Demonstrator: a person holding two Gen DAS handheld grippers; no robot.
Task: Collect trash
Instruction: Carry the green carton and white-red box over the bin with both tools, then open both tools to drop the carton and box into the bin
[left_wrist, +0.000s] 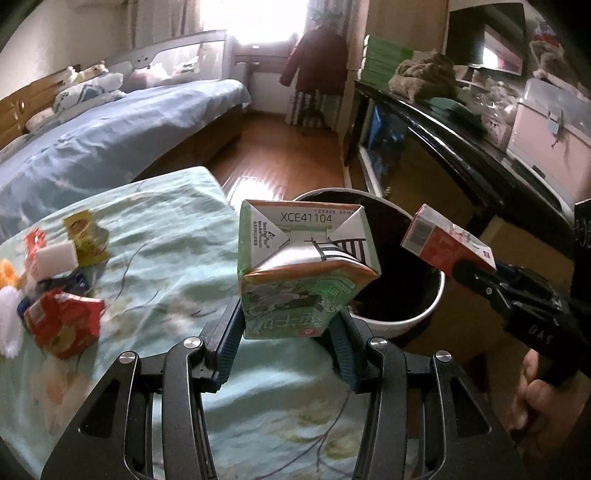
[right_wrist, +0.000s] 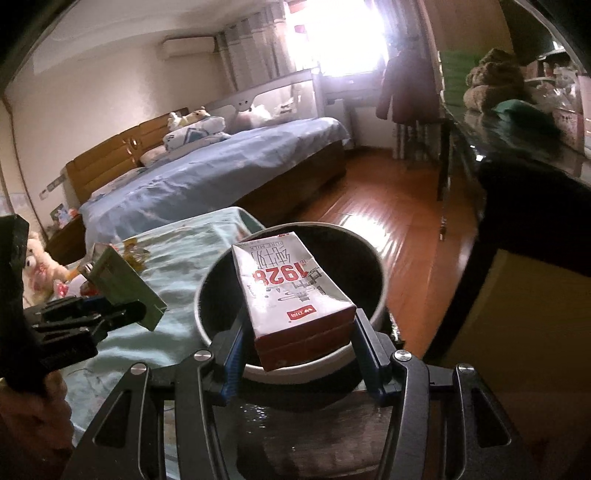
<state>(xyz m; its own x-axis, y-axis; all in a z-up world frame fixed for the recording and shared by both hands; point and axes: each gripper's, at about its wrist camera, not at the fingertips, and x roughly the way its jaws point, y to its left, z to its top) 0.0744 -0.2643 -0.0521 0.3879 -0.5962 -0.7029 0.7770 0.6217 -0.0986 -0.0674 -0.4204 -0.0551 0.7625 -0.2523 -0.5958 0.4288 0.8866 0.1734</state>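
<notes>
1. Above the bin's rim, the right gripper (right_wrist: 301, 341) has its jaws clamped on a red-and-white milk carton (right_wrist: 295, 295), which lies tilted over the dark mouth of the white bin (right_wrist: 207, 291)
2. Left gripper (left_wrist: 288, 332) grips a green milk carton (left_wrist: 295, 266) by its lower end; the carton stands nearly upright, its folded end with a printed code facing the camera
3. Seen from the left wrist, the green carton sits at the bin's (left_wrist: 406, 325) near-left rim, just off the right edge of the table (left_wrist: 177, 258) with its pale green floral cloth
4. Near the table's left edge more trash lies in a loose heap: a crushed red packet (left_wrist: 62, 328), a yellow wrapper (left_wrist: 86, 236), a white block (left_wrist: 59, 258)
5. Both cartons are near each other but apart, over the bin's mouth or its rim
6. Behind lie a blue-covered bed (right_wrist: 207, 173) and a wooden floor (right_wrist: 388, 221)
</notes>
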